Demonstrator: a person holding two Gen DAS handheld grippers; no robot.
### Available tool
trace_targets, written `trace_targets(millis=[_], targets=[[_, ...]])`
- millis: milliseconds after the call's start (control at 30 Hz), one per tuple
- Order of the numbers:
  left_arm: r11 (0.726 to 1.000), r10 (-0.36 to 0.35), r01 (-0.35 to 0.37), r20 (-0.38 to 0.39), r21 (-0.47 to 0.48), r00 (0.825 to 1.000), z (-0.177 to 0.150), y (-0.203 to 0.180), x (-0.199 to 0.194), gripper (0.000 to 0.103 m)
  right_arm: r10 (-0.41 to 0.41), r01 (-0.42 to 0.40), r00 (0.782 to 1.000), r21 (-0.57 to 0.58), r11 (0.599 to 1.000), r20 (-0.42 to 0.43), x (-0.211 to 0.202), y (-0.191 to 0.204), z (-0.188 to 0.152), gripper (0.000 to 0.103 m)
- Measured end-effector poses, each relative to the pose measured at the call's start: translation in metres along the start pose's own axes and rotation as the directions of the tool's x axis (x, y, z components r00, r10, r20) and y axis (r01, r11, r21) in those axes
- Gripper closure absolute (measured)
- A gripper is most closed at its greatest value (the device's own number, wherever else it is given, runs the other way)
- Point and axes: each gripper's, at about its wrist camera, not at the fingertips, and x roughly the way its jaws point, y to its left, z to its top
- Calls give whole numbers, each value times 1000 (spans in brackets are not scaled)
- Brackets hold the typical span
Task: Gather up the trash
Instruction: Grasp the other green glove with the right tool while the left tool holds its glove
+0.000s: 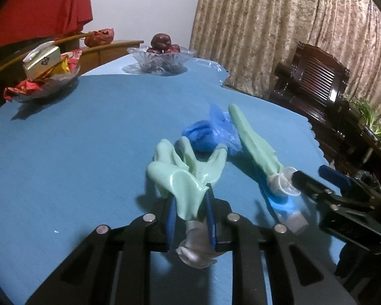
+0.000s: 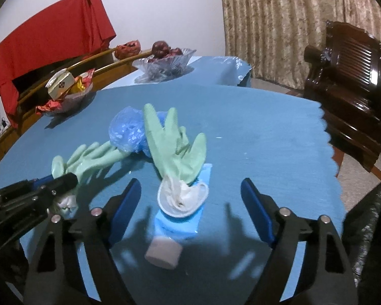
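My left gripper (image 1: 190,203) is shut on the cuff of a pale green rubber glove (image 1: 183,175), whose fingers splay forward over the blue tablecloth. The right wrist view shows this gripper (image 2: 63,181) and its glove (image 2: 89,160) at the left. A second green glove (image 2: 175,147) lies ahead of my right gripper (image 2: 190,185), which stands open; the glove's white cuff lies between its fingers without touching the pads. Under that cuff lies a blue tube (image 2: 180,223) with a white cap. A crumpled blue plastic bag (image 2: 127,132) sits behind both gloves.
A glass bowl of dark red fruit (image 1: 162,58) stands at the far end of the table and a dish of snack packets (image 1: 48,76) at the far left. A dark wooden chair (image 1: 317,81) stands beyond the scalloped right edge. A black bag (image 2: 368,228) hangs at the lower right.
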Motion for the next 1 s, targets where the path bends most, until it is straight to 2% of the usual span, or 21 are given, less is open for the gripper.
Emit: trace_targets(millis=[267,333,400,433,700,1000], targets=[[1000,8,-8,10,4,1000,3,4,0,82,22,-23,997,-11,1000,-80,29,10,5,47],[1000,9,-10,14,6,1000,4,4,-1,82,20,-23,995,-22,999,-101,36,12,7,56],[1000,11,-11,17,5,1000,4,3,-2,82,16,-20,992,-30,999,-123,40,14,6,70],[1000,11,-11,18,5,1000,5,4,-3,82,15,-19,992,-31,999,-128,41,14,5,72],[1000,16,-17,30,12,999,8,-1,-12,82,35,-37,996,-25,999,-85,23,13,7,75],[999,-6,4,62,34,998,12,-15,-42,82,44,-44,999,12,999,-1,-29,8,15,76]])
